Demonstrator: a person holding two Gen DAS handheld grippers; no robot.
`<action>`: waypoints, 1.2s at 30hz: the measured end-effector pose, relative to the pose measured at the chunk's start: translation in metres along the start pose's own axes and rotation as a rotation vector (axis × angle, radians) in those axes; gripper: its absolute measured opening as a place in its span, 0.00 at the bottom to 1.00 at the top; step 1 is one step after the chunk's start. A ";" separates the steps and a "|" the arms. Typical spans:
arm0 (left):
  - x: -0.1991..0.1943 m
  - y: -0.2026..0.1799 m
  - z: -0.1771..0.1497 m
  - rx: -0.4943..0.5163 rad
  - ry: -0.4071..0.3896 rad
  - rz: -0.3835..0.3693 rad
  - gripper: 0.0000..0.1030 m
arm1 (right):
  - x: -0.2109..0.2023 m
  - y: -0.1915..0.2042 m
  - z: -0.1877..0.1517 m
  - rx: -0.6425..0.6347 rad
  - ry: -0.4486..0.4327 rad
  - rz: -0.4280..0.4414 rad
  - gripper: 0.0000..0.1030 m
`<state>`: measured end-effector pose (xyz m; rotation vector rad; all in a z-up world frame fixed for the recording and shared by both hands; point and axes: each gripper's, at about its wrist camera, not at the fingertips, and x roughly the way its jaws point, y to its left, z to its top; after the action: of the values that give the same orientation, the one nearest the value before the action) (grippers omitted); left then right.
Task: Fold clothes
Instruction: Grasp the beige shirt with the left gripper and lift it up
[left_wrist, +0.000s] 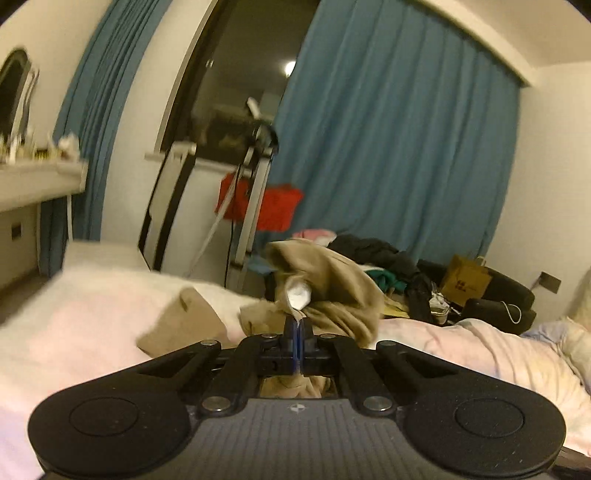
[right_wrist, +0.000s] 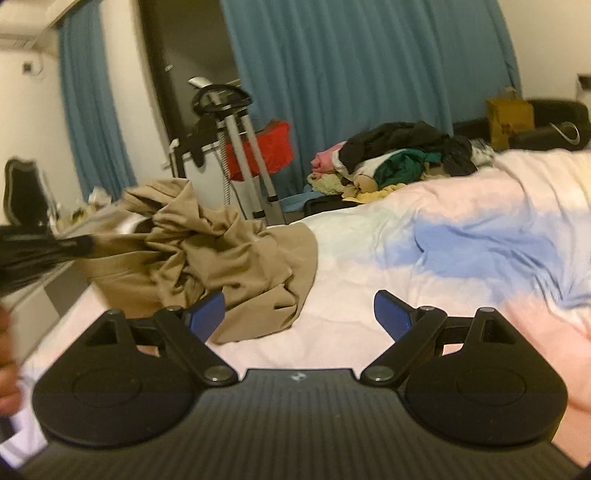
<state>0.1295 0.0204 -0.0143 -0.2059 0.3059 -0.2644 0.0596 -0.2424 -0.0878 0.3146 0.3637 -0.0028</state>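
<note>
Right at the tip of your left tool (left_wrist: 296, 325), the tan garment (left_wrist: 332, 291) is pinched tight between the two blue pads, which are pressed together on a bit of cloth near a white tag (left_wrist: 298, 293). The rest of the garment bunches up just ahead of that tool and a little to its right, lifted off the bed (left_wrist: 92, 325). One flat tan part lies on the bed to the tool's left.

Your right tool (right_wrist: 299, 314) is wide open, with its blue pads (right_wrist: 207, 314) far apart and nothing between them. From this tool, the tan garment (right_wrist: 221, 254) sits ahead and to the left in a crumpled heap. Its low edge lies just beside the left pad; you cannot tell if they touch. Straight ahead of the open tool there is only the pink and blue bed cover (right_wrist: 461, 236).

Your left tool (right_wrist: 40, 254) shows as a dark blur at the far left of the right wrist view, up against the garment. Far beyond both tools, past the bed, lies a pile of other clothes (right_wrist: 399, 155) in front of the blue curtain (right_wrist: 369, 66).
</note>
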 end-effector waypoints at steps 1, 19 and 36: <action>-0.012 0.000 0.001 0.001 -0.004 -0.002 0.01 | -0.003 0.001 -0.004 0.002 0.006 0.001 0.86; -0.077 0.031 -0.032 -0.107 -0.015 -0.114 0.01 | -0.024 0.091 -0.049 -0.314 0.063 0.056 0.86; -0.037 0.077 -0.059 -0.237 0.077 -0.051 0.01 | -0.006 0.115 -0.042 -0.371 -0.096 -0.167 0.86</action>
<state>0.0939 0.0942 -0.0777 -0.4382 0.4091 -0.2868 0.0460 -0.1204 -0.0878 -0.0836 0.2877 -0.1130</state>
